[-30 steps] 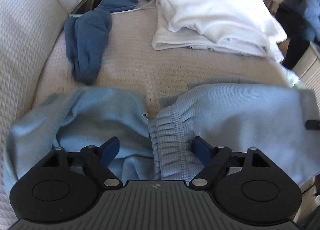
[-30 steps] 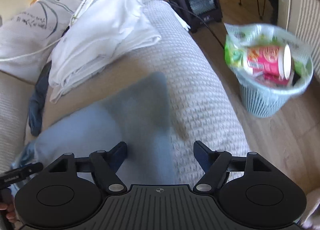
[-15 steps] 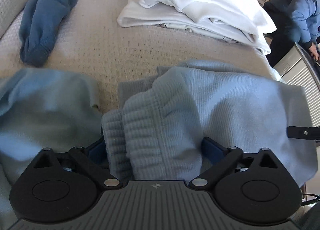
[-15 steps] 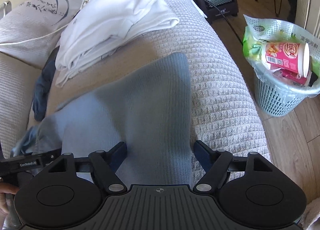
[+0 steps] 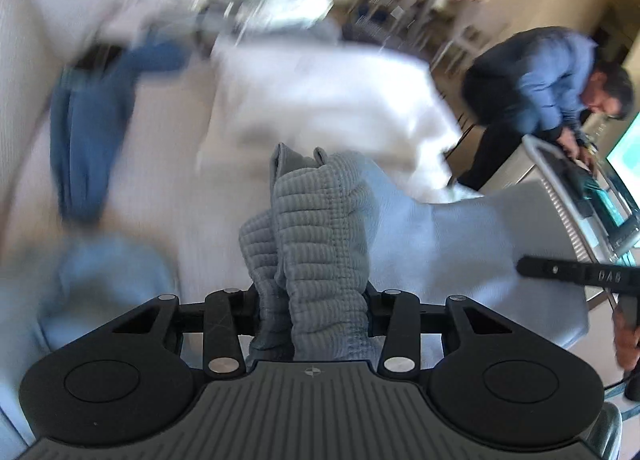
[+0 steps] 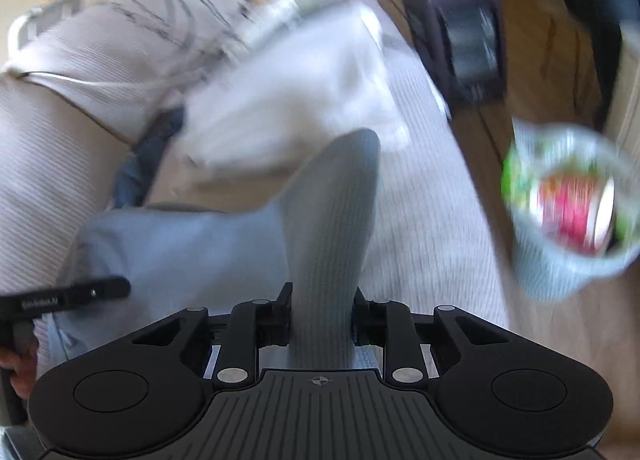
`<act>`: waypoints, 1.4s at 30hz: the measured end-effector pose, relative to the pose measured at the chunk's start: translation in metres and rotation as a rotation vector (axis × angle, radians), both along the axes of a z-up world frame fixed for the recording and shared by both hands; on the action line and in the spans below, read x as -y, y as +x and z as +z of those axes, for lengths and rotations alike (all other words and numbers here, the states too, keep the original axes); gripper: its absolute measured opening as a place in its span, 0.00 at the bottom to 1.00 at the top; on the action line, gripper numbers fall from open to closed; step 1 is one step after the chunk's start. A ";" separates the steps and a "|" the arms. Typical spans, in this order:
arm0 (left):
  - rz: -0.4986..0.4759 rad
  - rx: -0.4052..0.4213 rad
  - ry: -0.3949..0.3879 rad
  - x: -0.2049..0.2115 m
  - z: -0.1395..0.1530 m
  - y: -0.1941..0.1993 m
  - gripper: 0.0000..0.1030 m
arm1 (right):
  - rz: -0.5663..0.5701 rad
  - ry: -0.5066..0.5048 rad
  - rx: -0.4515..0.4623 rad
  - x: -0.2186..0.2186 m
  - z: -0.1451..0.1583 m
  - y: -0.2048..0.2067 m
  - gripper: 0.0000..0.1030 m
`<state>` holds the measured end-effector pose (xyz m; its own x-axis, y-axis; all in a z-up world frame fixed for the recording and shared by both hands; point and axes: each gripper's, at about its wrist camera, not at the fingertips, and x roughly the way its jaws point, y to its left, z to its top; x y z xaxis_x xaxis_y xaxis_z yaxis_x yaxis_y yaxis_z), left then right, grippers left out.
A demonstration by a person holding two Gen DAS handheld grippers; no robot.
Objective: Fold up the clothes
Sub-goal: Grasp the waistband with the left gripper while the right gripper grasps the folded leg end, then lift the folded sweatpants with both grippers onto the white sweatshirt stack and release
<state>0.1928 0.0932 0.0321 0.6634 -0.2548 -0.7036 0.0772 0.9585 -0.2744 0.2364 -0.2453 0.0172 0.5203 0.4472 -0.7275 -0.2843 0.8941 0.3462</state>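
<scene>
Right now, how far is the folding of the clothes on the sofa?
Done: white clothes lie stacked at the back. In hand: the left gripper is shut on the gathered waistband of the light blue garment, and the right gripper is shut on its other end, so it hangs between them, unfolded. Left: this fold, and the dark blue garment lying loose.

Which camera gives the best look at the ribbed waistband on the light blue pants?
The left wrist view: the ribbed waistband is sharp, bunched in the left gripper. The right wrist view shows only smooth fabric.
</scene>
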 end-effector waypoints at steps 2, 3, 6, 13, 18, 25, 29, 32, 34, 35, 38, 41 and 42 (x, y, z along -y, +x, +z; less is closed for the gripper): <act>0.018 0.050 -0.005 -0.006 0.025 0.018 0.37 | 0.017 0.004 0.075 -0.001 0.028 0.012 0.25; 0.031 0.075 -0.007 -0.009 0.035 0.029 0.37 | 0.019 0.009 0.107 -0.003 0.039 0.023 0.25; 0.067 0.143 0.001 -0.016 0.059 0.066 0.38 | 0.012 0.035 0.178 -0.010 0.067 0.064 0.25; 0.152 0.115 0.138 -0.014 0.036 0.167 0.44 | -0.032 0.016 0.202 -0.042 0.060 0.174 0.25; 0.212 -0.090 0.255 -0.016 -0.041 0.235 0.62 | -0.092 -0.044 0.030 -0.052 -0.010 0.234 0.40; 0.191 -0.114 0.369 -0.020 -0.061 0.268 1.00 | -0.128 0.016 -0.086 -0.035 -0.056 0.268 0.59; 0.245 -0.165 0.282 -0.029 -0.061 0.263 1.00 | -0.127 -0.021 -0.094 -0.041 -0.053 0.270 0.66; 0.308 -0.191 0.273 -0.024 -0.051 0.252 1.00 | -0.151 -0.120 -0.073 -0.047 -0.041 0.261 0.92; 0.334 -0.206 0.246 -0.025 -0.040 0.240 1.00 | -0.134 -0.180 -0.045 -0.047 -0.028 0.251 0.92; 0.335 -0.207 0.239 -0.026 -0.035 0.234 1.00 | -0.120 -0.207 -0.028 -0.046 -0.020 0.245 0.92; 0.337 -0.181 0.211 -0.033 -0.017 0.208 1.00 | -0.112 -0.243 0.011 -0.033 0.000 0.217 0.93; 0.335 -0.179 0.081 -0.049 -0.007 0.175 1.00 | -0.125 -0.105 -0.047 -0.013 0.000 0.176 0.93; 0.335 -0.189 0.046 -0.054 -0.007 0.163 1.00 | -0.129 -0.059 -0.067 -0.006 0.001 0.163 0.93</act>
